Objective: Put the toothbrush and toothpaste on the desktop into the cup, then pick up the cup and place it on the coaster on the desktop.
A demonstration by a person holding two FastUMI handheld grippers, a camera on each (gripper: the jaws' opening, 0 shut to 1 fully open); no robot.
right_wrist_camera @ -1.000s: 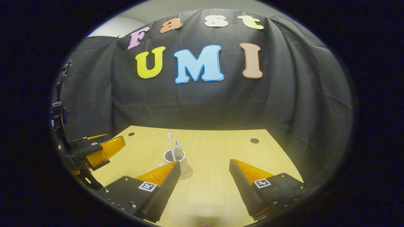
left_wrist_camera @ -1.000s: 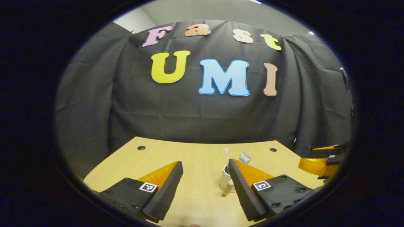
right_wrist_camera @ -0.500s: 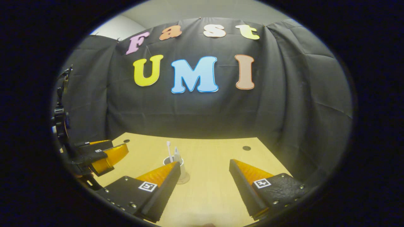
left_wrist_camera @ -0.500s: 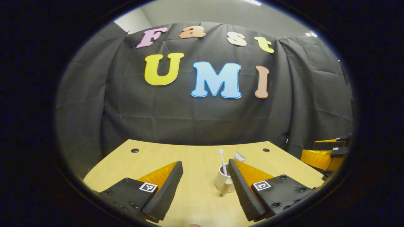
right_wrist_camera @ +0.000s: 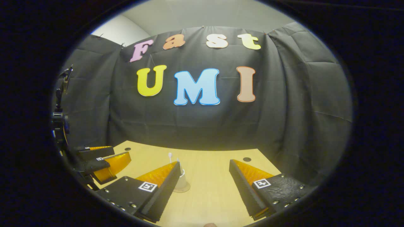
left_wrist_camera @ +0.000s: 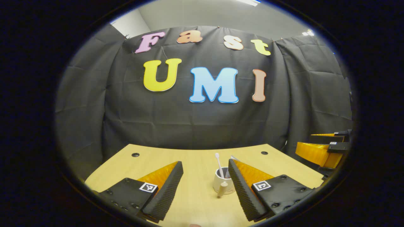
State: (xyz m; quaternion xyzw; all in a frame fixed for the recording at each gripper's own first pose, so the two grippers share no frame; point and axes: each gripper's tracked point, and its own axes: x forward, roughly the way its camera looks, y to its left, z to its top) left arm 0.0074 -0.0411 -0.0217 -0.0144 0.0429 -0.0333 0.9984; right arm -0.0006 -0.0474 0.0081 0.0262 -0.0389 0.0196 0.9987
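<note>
A: Where does the cup (left_wrist_camera: 223, 183) stand?

B: Upright on a round coaster (right_wrist_camera: 182, 188) on the wooden desktop (left_wrist_camera: 195, 164). The toothbrush (left_wrist_camera: 218, 164) rises out of the cup, head up; just behind it the tip of the toothpaste tube (left_wrist_camera: 234, 157) peeks over a finger of the left gripper (left_wrist_camera: 205, 183).

A: And the claws?

B: Both released, jaws spread wide, nothing between them. In the left gripper view the cup sits just beside that gripper's right-hand finger, apart from it. In the right gripper view the cup is half hidden behind the left-hand finger of the right gripper (right_wrist_camera: 205, 183).

A: What has changed over the last second?

B: Both cameras have tipped upward and pulled back. The cup looks smaller and sits lower in each view than a second ago, and more of the booth wall shows above it. The cup itself has kept its place on the coaster.

A: Meaning?

B: I'd judge both items are in, the cup is set down, and the hands are withdrawing. The task looks finished.
</note>
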